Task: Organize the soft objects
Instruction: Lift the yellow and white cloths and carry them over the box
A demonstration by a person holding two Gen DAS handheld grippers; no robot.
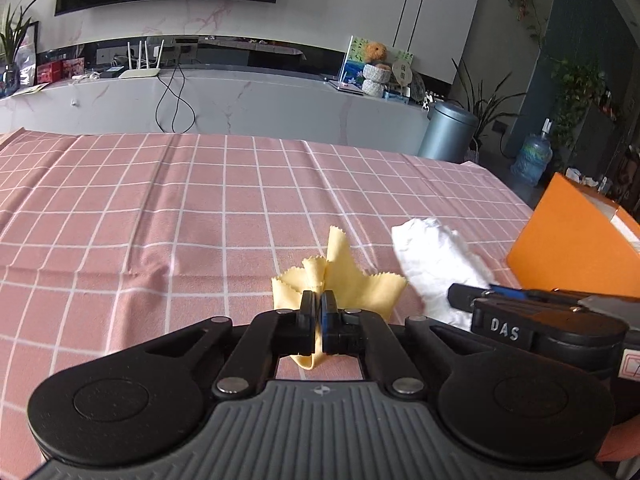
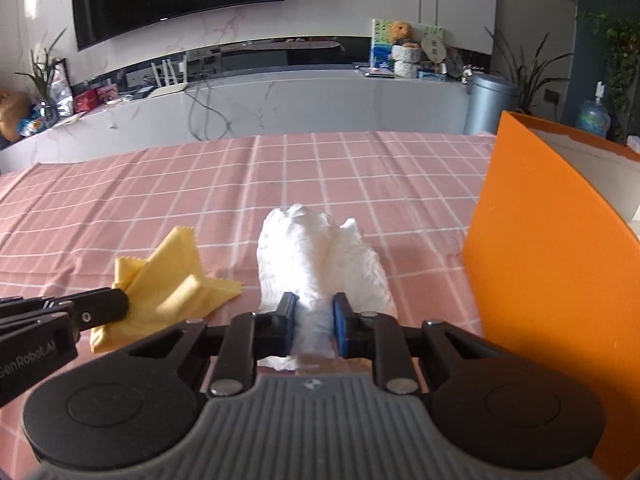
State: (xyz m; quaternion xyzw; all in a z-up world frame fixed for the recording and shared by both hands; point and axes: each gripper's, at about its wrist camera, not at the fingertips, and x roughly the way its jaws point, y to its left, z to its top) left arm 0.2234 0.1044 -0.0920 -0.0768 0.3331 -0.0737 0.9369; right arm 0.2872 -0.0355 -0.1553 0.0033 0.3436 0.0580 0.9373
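Pinching yellow cloth (image 1: 340, 280), left gripper (image 1: 319, 300); right gripper (image 2: 314, 308) clamps white cloth (image 2: 320, 256).

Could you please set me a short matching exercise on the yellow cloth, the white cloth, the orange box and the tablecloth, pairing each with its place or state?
Things:
1. yellow cloth
2. white cloth
3. orange box
4. tablecloth

Places or states:
A. stands at the table's right side
B. pinched in the left gripper
C. pink check, spread under everything
D. between the fingers of the right gripper

Pairs: 1-B, 2-D, 3-A, 4-C
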